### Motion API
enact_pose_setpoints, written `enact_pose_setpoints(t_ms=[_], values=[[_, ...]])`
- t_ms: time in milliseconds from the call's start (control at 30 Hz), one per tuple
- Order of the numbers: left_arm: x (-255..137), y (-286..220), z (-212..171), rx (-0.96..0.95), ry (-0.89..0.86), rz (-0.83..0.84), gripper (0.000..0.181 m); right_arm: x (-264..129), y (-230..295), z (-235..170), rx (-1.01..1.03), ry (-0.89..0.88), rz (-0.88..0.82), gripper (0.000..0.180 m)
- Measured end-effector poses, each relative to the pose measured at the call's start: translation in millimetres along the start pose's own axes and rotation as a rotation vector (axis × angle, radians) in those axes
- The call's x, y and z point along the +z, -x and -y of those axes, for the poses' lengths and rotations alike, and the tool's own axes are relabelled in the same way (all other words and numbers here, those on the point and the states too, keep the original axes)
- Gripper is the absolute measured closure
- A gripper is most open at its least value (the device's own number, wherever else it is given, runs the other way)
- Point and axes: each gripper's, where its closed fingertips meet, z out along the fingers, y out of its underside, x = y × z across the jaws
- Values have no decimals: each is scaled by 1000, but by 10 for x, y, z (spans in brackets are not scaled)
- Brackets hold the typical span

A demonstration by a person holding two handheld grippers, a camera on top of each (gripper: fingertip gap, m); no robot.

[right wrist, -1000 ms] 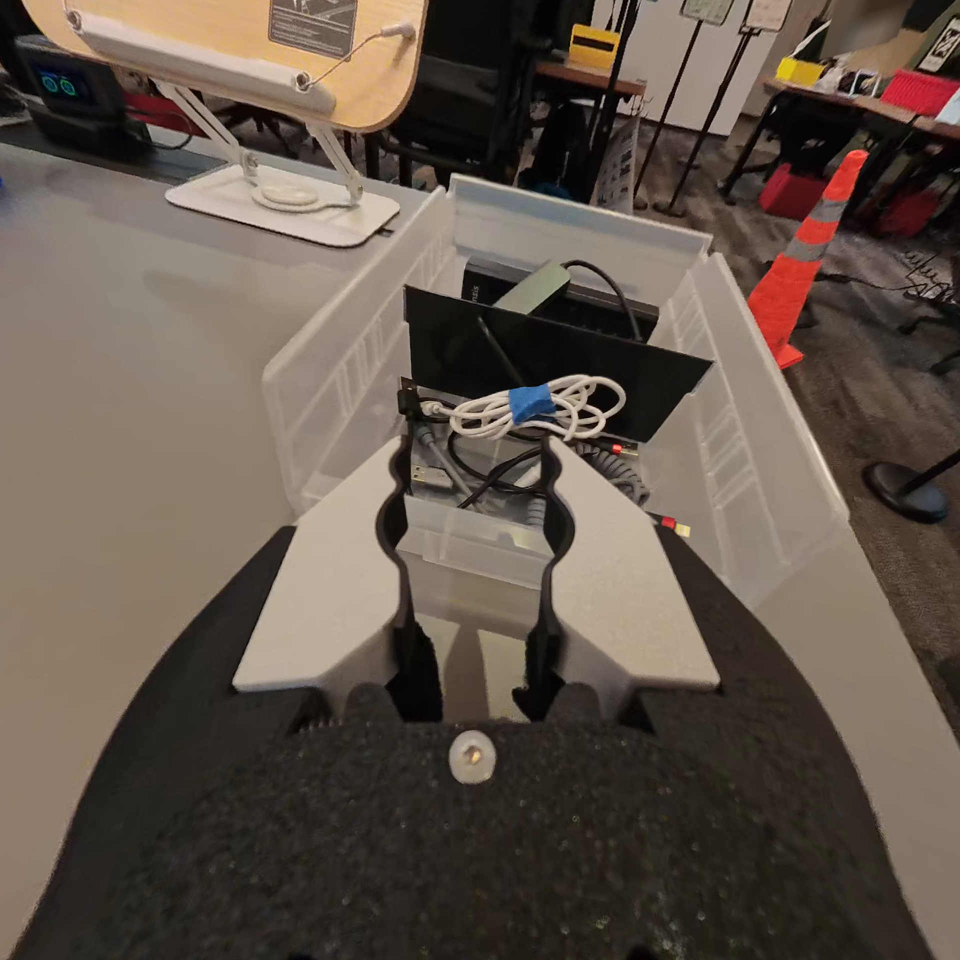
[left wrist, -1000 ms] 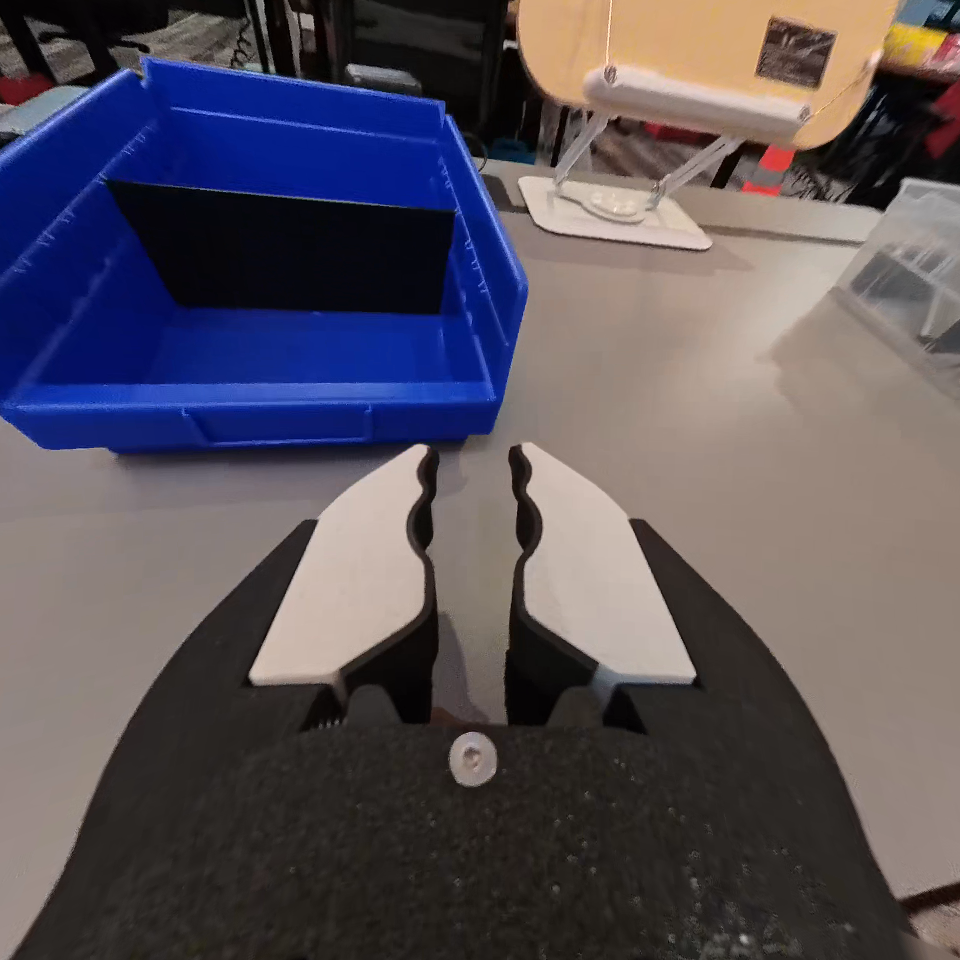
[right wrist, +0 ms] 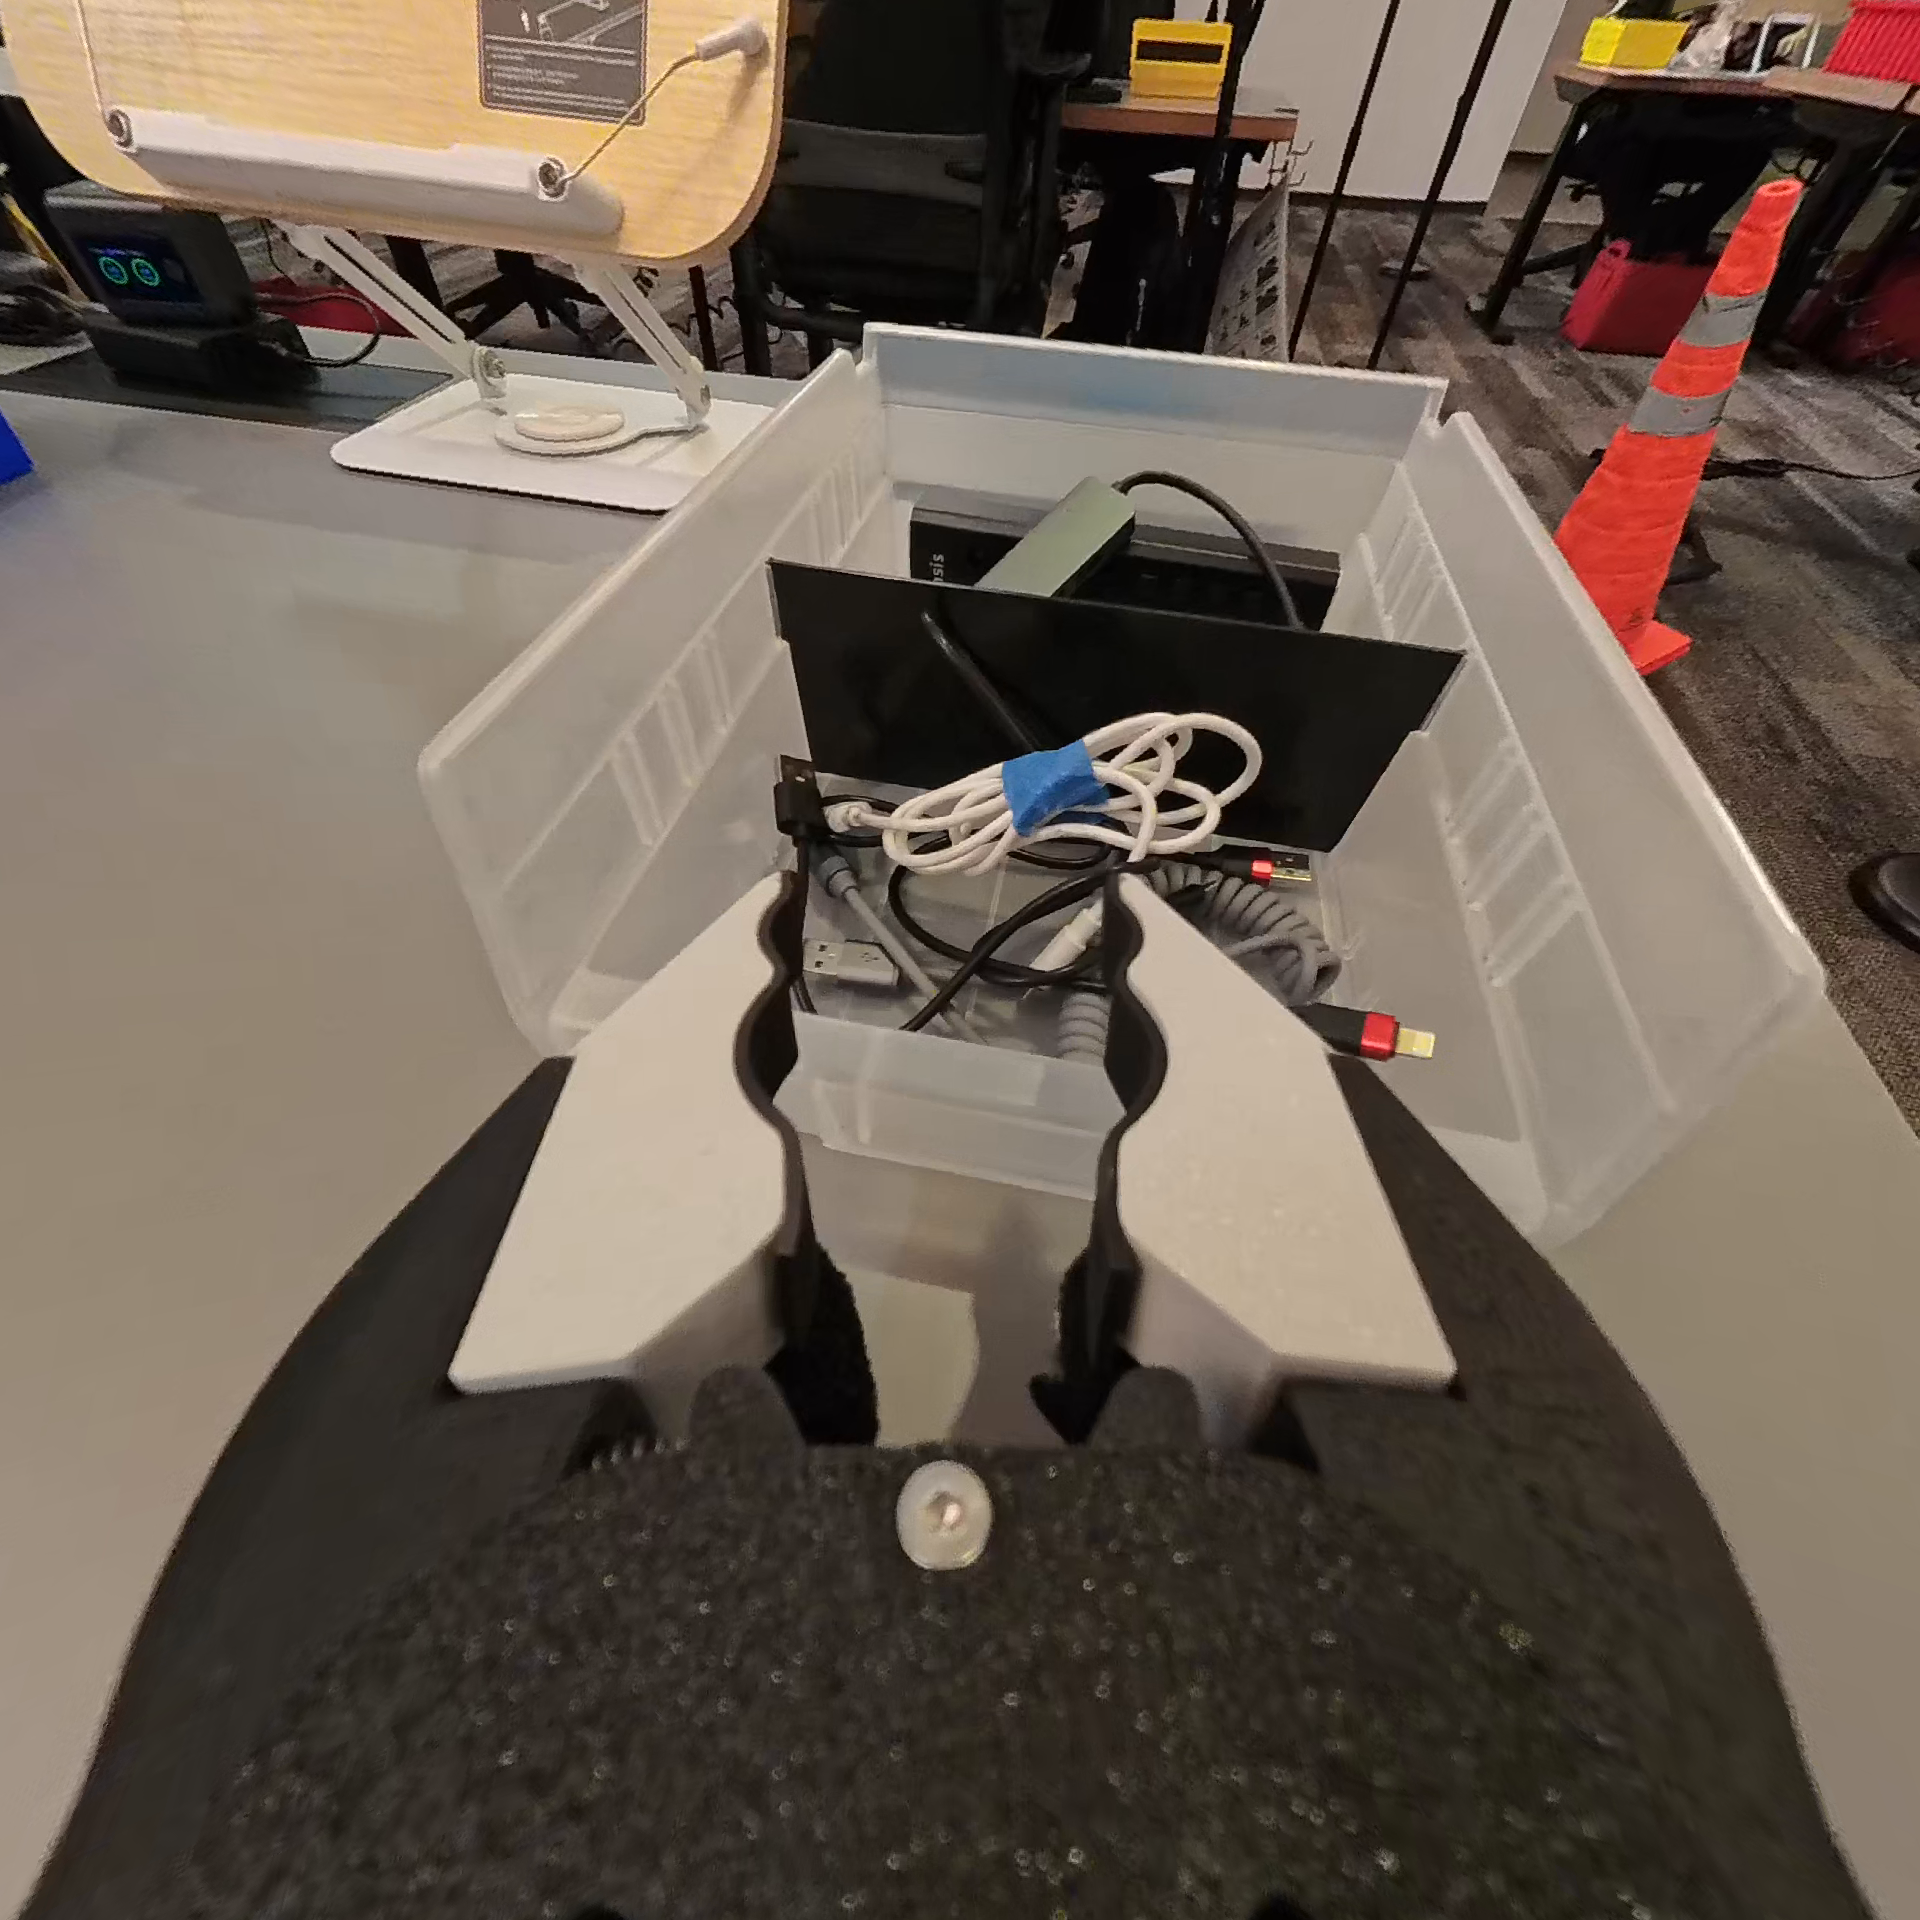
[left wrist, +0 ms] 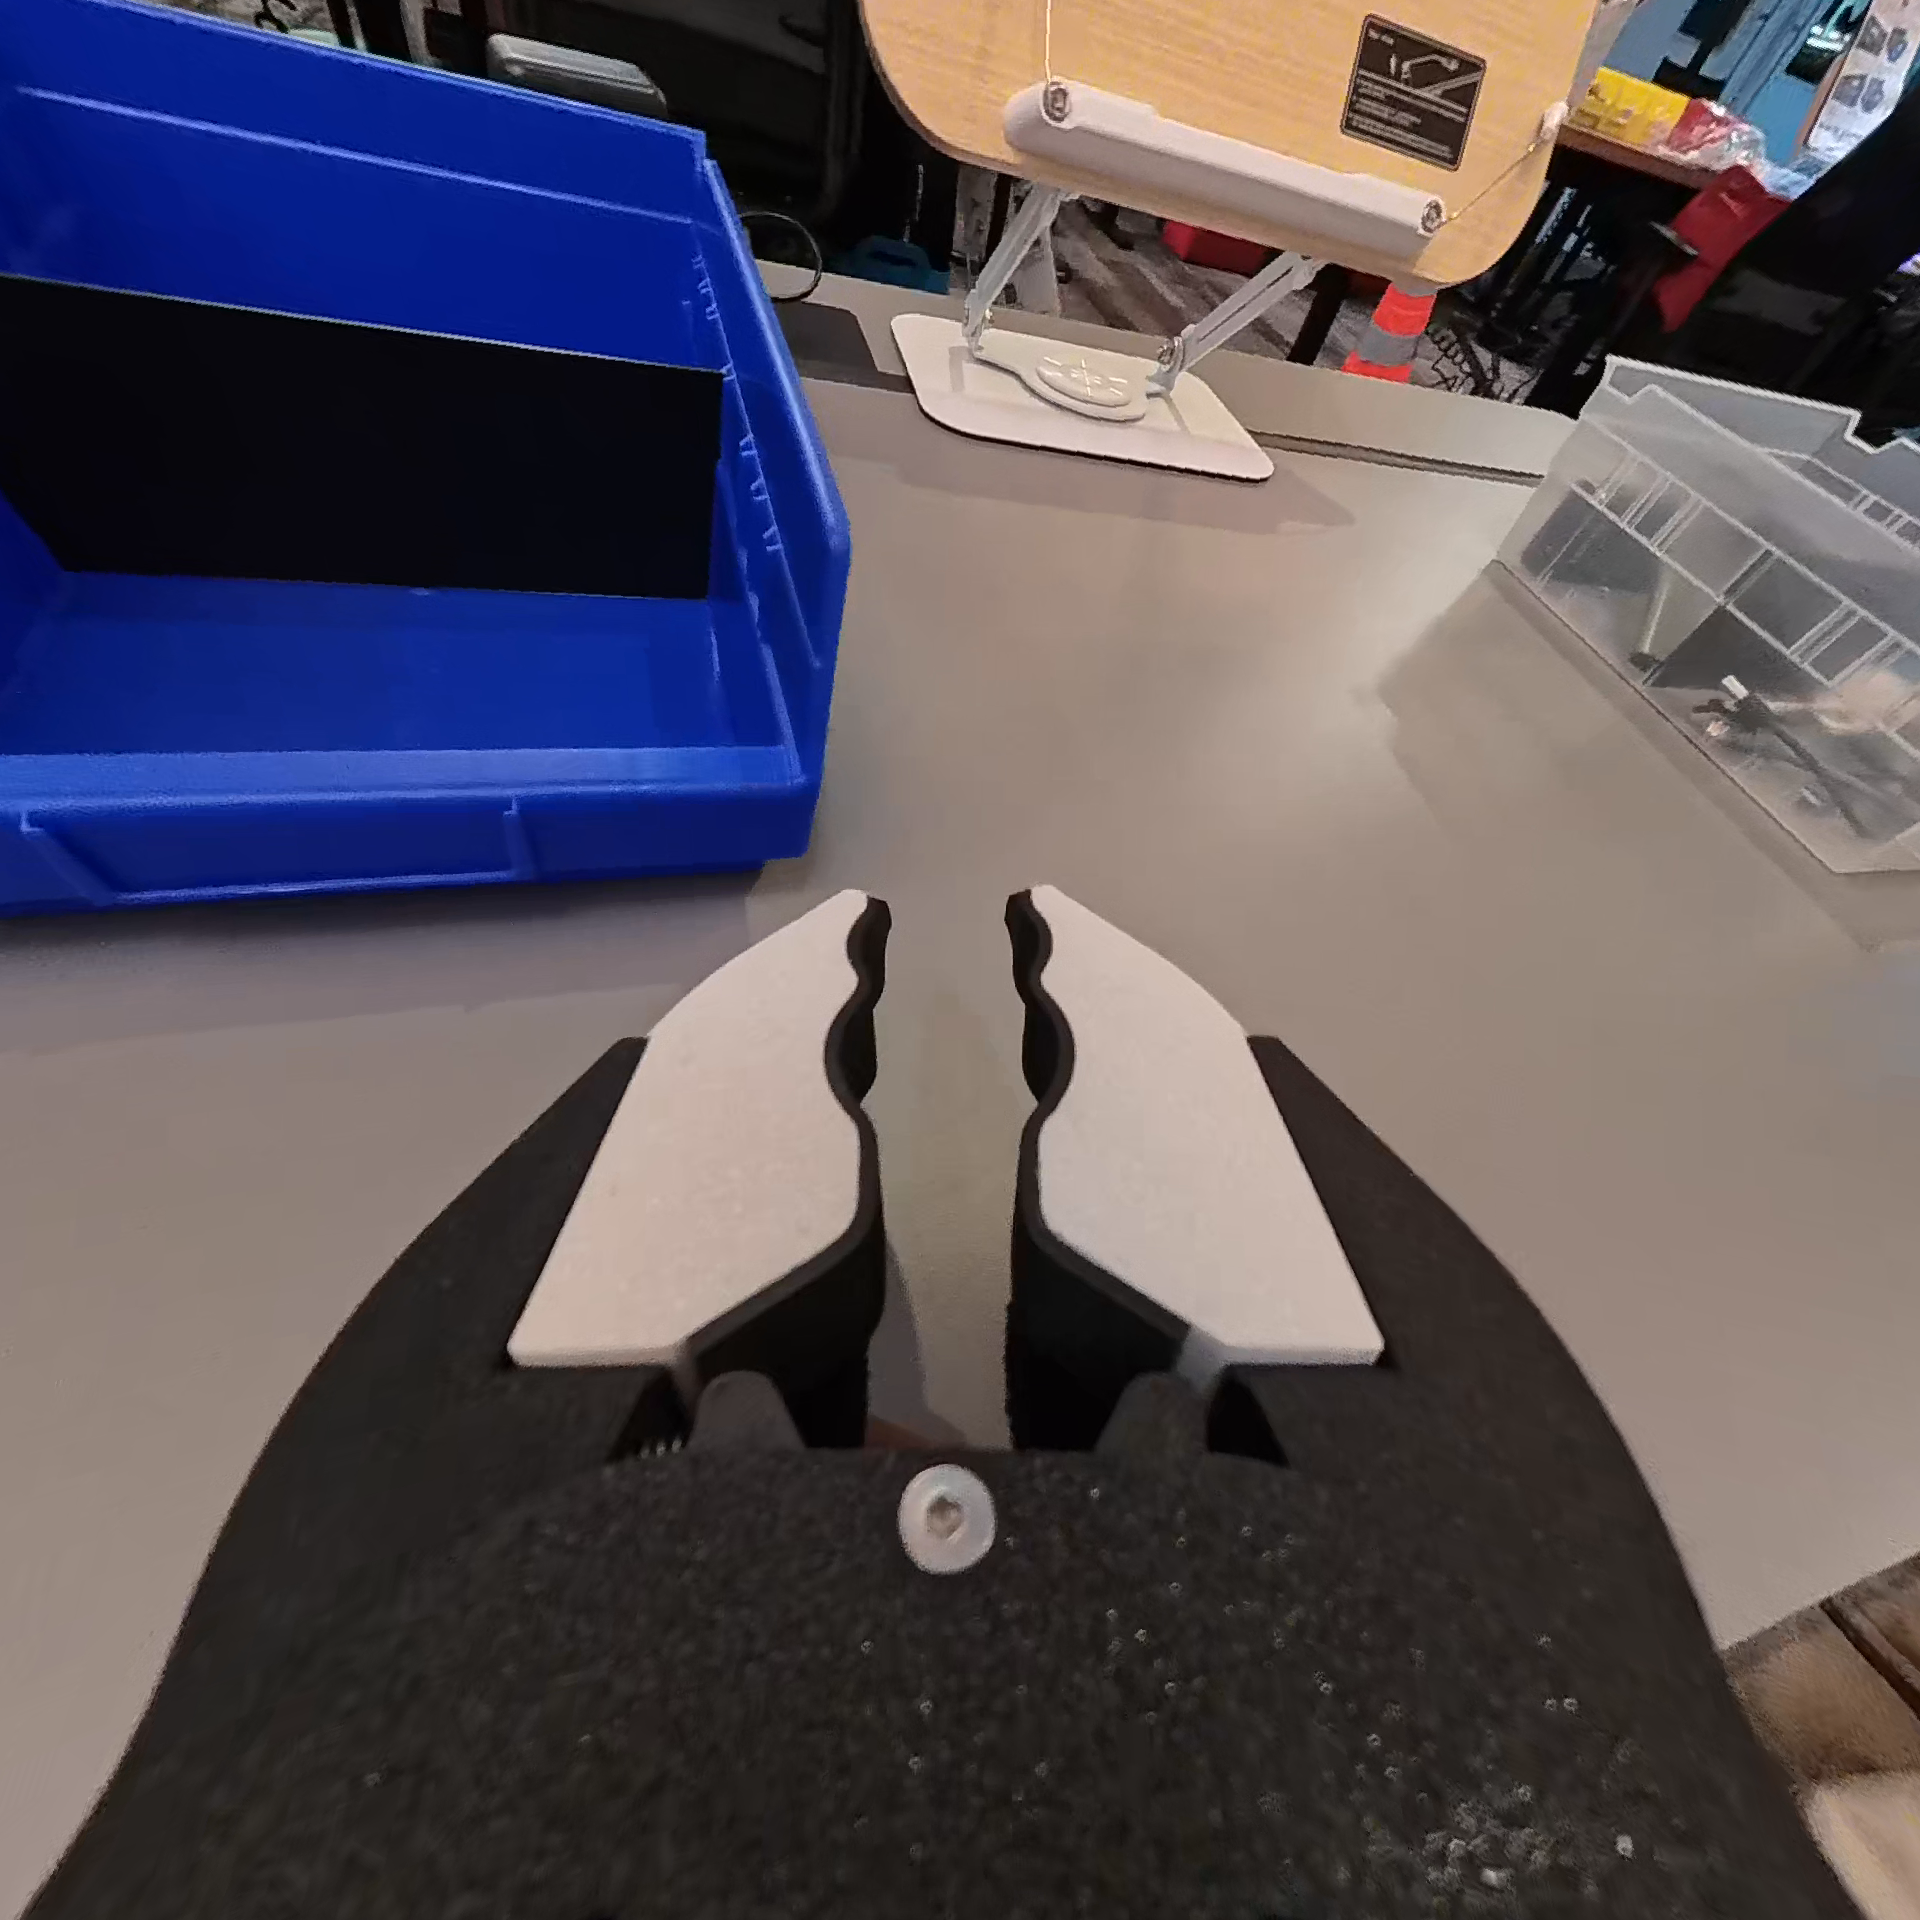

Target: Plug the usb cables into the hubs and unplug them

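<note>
A clear plastic bin (right wrist: 644, 727) stands ahead of my right gripper (right wrist: 951, 904), which is open and empty just above the bin's near rim. In the front compartment lie several USB cables: a white coiled cable (right wrist: 1101, 800) bound with blue tape, a black cable, a grey curly cable (right wrist: 1247, 925) and a red-tipped cable (right wrist: 1377, 1034). Behind a black divider (right wrist: 1143, 696) lies a grey-green USB hub (right wrist: 1060, 540) on a dark box. My left gripper (left wrist: 945, 914) is open and empty over the grey table, right of an empty blue bin (left wrist: 416, 644). The clear bin also shows at the right of the left wrist view (left wrist: 1745, 623).
A wooden-topped tilting stand on a white base (left wrist: 1091, 405) stands at the back of the table; it also shows in the right wrist view (right wrist: 540, 436). An orange traffic cone (right wrist: 1673, 416) stands on the floor beyond the table's right edge. About 50 cm separates my left fingertips from my right. About 20 cm separates my right fingertips from the grey-green USB hub (right wrist: 1060, 540).
My left gripper has shifted right, so the blue bin sits farther left and the clear bin shows more. My right gripper has barely moved.
</note>
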Motion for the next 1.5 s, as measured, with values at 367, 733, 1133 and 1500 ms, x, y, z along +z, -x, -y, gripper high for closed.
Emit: enact_pose_setpoints(t_ms=[367, 733, 1133, 1500], values=[[-31, -62, 14, -13, -6, -28, 158, -172, 240, 78, 20, -40, 94, 123], [154, -437, 24, 301, -46, 76, 130, 192, 1169, 133, -24, -25, 215, 101], [691, -2695, -194, 305, -1, -376, 118, -377, 889, 563, -107, -200, 65, 115], [1742, -3372, -261, 222, 98, -212, 136, -371, -325, -232, 177, 63, -156, 143]])
